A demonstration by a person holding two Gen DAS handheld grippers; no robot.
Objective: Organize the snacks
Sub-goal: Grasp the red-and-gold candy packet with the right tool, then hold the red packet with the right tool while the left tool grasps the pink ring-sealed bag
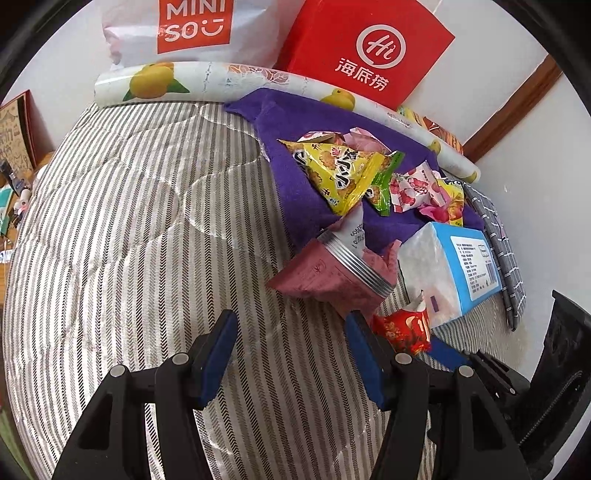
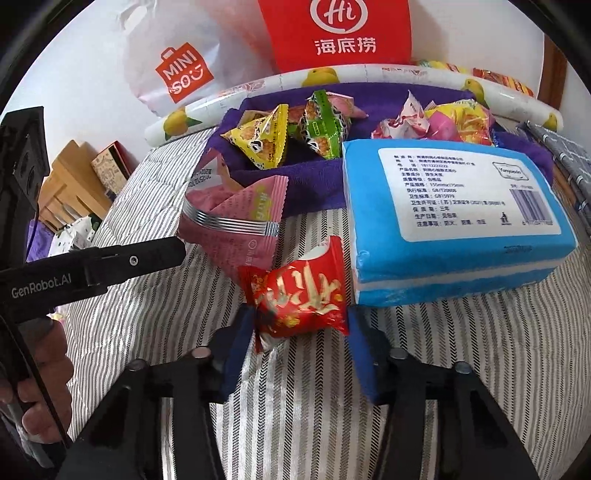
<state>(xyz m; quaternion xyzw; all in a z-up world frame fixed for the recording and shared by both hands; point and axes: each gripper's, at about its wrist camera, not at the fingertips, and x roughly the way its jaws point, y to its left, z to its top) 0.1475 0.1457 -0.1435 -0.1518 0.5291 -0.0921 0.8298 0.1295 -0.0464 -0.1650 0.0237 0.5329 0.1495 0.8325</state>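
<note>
Right tongs (image 2: 301,325): blue pads either side of a small red foil snack packet with gold lettering (image 2: 299,295), both pads against the wrapper, so closed on it, held low over the grey-and-white striped quilted bed cover (image 2: 443,369). Left tongs (image 1: 291,332): spread wide, nothing between the pads, hovering over bare striped cover; the red packet (image 1: 402,328) sits just beside its right pad. Larger pink foil snack pouch with a silver crimped band (image 2: 236,218) lies on the cover just behind the red packet, leaning on the front edge of a folded purple towel (image 2: 306,184). On the towel: yellow triangular biscuit packet (image 2: 260,142), green triangular biscuit packet (image 2: 325,129), and a cluster of pink, white and yellow wrapped candies (image 2: 439,122) to the right. Blue-and-white soft tissue pack with a printed label (image 2: 454,225) lies right of the red packet, overlapping the towel's right front. Behind the towel: rolled white paper with a lemon print (image 2: 332,77), red paper bag with a white "Hi" logo (image 2: 340,33), white plastic MINISO bag (image 2: 177,70), both against the wall.
</note>
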